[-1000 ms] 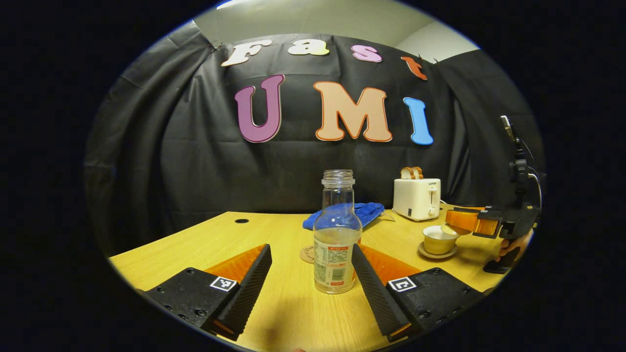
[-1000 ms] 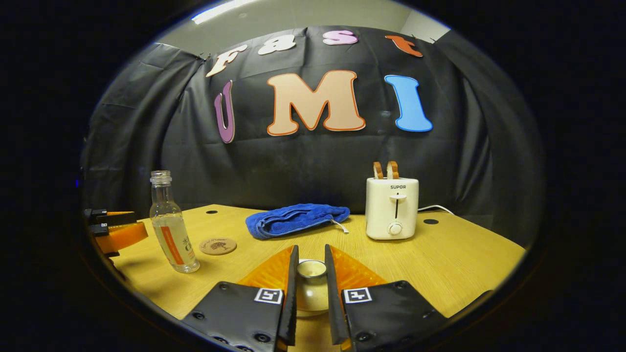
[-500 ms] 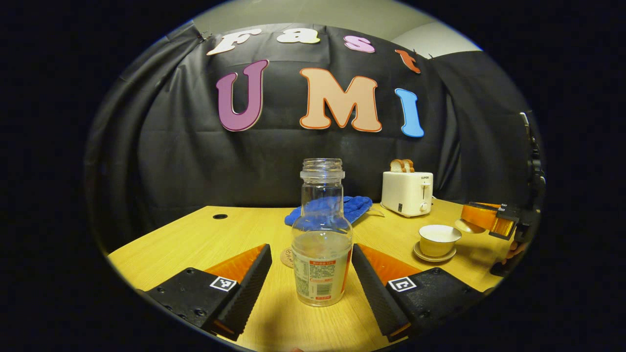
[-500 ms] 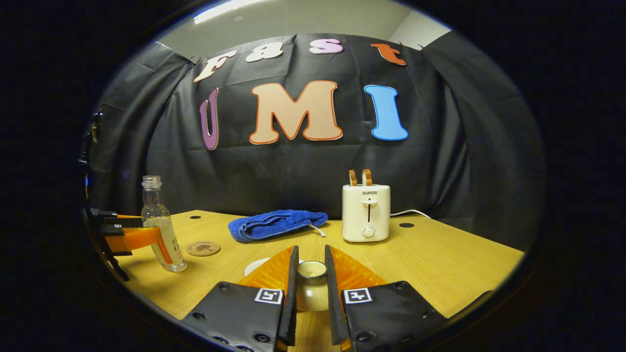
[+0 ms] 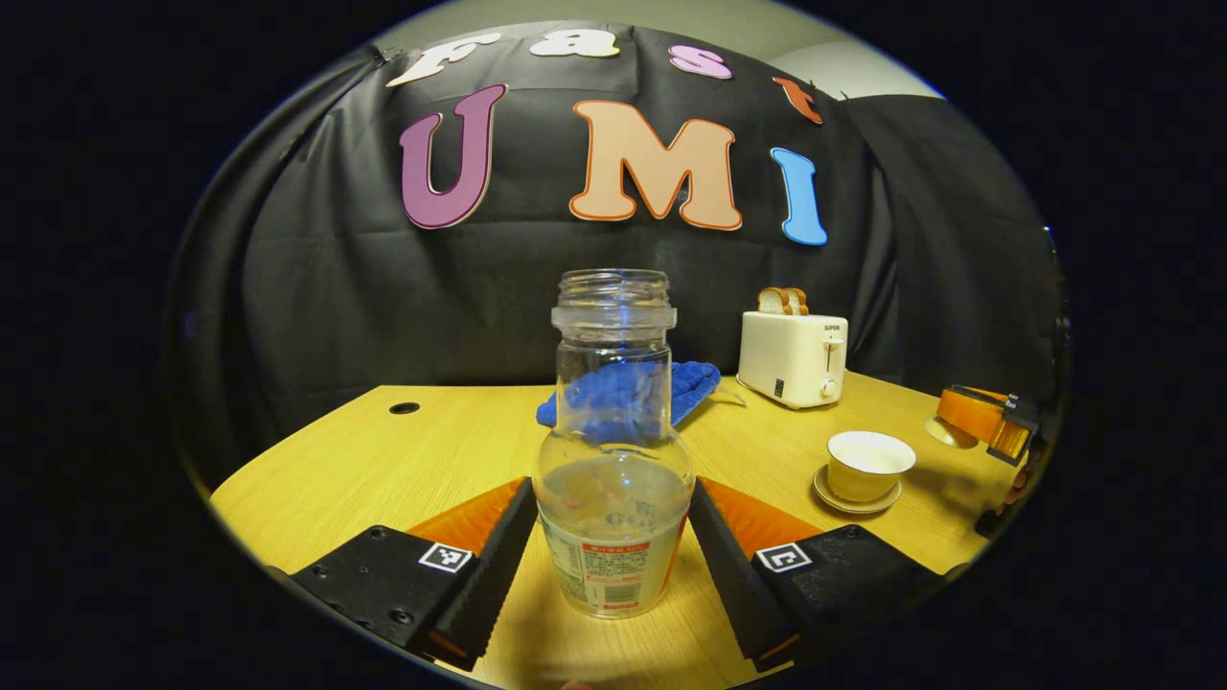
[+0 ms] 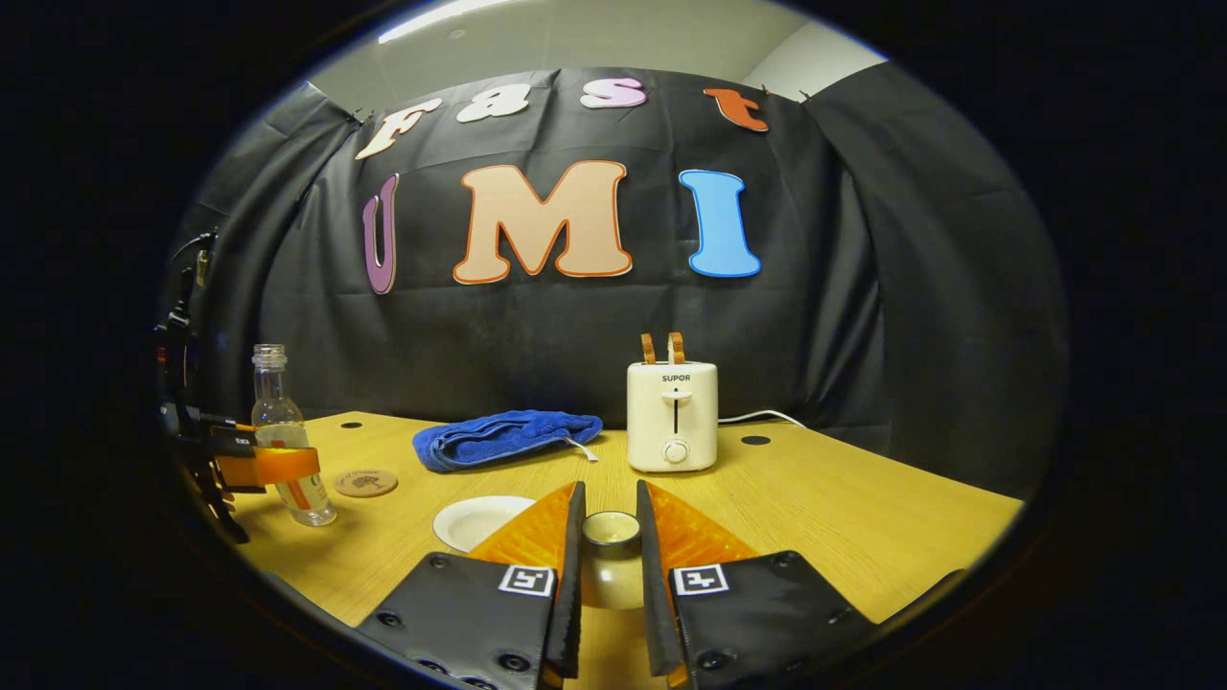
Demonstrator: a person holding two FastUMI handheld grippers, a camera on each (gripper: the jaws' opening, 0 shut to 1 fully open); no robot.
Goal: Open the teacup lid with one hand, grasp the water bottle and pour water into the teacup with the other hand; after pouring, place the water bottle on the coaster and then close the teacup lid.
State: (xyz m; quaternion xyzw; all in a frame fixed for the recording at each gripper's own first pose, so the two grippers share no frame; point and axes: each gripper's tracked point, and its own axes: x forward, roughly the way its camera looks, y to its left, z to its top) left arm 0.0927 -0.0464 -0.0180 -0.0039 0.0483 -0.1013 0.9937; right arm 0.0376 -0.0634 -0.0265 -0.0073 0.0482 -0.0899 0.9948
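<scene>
**Closing on the bottle, lid held clear**

Bracketing the clear glass water bottle with paper label [image 5: 613, 450], uncapped and upright on the light wooden table [image 5: 383, 470]: left gripper [image 5: 611, 537], fingers spread to either side, not yet pressing. Clamped on the small cream teacup lid [image 6: 611, 565]: right gripper [image 6: 610, 575], held off to one side. Standing open on its saucer, well right of the bottle: cream ceramic teacup [image 5: 868, 465]. Lying behind the bottle: round cork coaster [image 6: 365, 482]. Judged step: bottle grasp. Next: squeeze on the body, lift, carry over the cup, tilt slowly.

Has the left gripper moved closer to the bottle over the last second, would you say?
Yes: the left gripper advanced; its fingers now flank the bottle, which looms larger.
</scene>
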